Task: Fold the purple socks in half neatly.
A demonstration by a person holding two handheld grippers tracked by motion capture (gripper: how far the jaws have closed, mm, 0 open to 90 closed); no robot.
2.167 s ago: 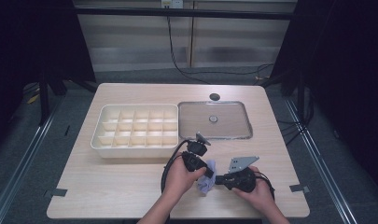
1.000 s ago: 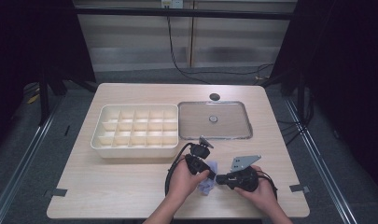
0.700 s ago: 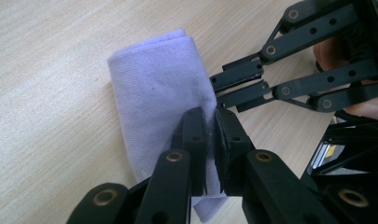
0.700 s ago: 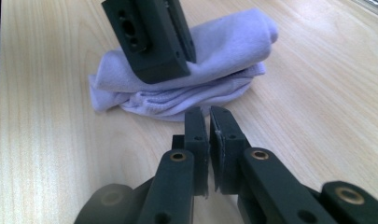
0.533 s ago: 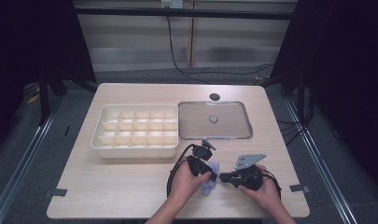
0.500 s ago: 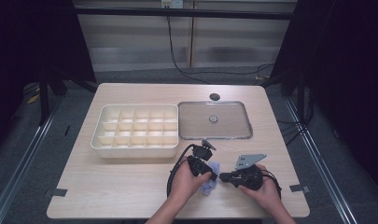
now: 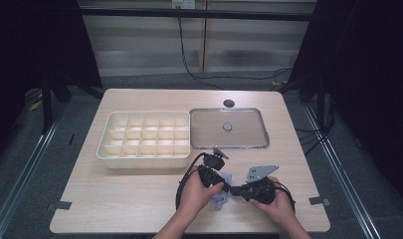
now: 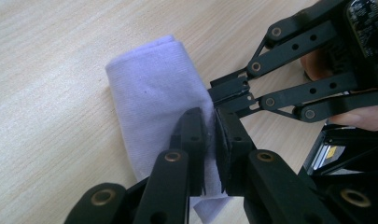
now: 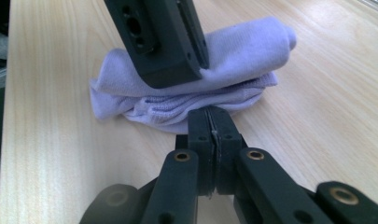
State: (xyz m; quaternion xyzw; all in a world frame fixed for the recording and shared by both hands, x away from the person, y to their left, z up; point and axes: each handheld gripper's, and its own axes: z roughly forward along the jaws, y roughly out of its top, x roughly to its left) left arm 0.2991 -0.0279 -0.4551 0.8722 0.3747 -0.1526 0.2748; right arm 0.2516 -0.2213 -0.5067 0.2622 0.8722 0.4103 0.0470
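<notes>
Cloth (image 8: 154,98), pale lilac and folded, was pinched by both grippers on the wooden table (image 7: 139,199).
Left gripper (image 8: 210,135) and right gripper (image 9: 210,128) were clamped shut on its edges.

Cloth (image 8: 154,93): one, pale lilac, soft knit weave, folded into a thick multi-layered bundle with a rounded fold edge. Lies flat on the wooden surface (image 7: 114,199), near edge, right of centre, pinched at two edges.

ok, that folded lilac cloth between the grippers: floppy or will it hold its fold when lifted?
Probably floppy: the lilac cloth is soft knit, with layers sagging at the edges. Likely light, and not slippery, given its textured weave. The fold may open, since the left gripper and right gripper pinch only thin edges.
</notes>
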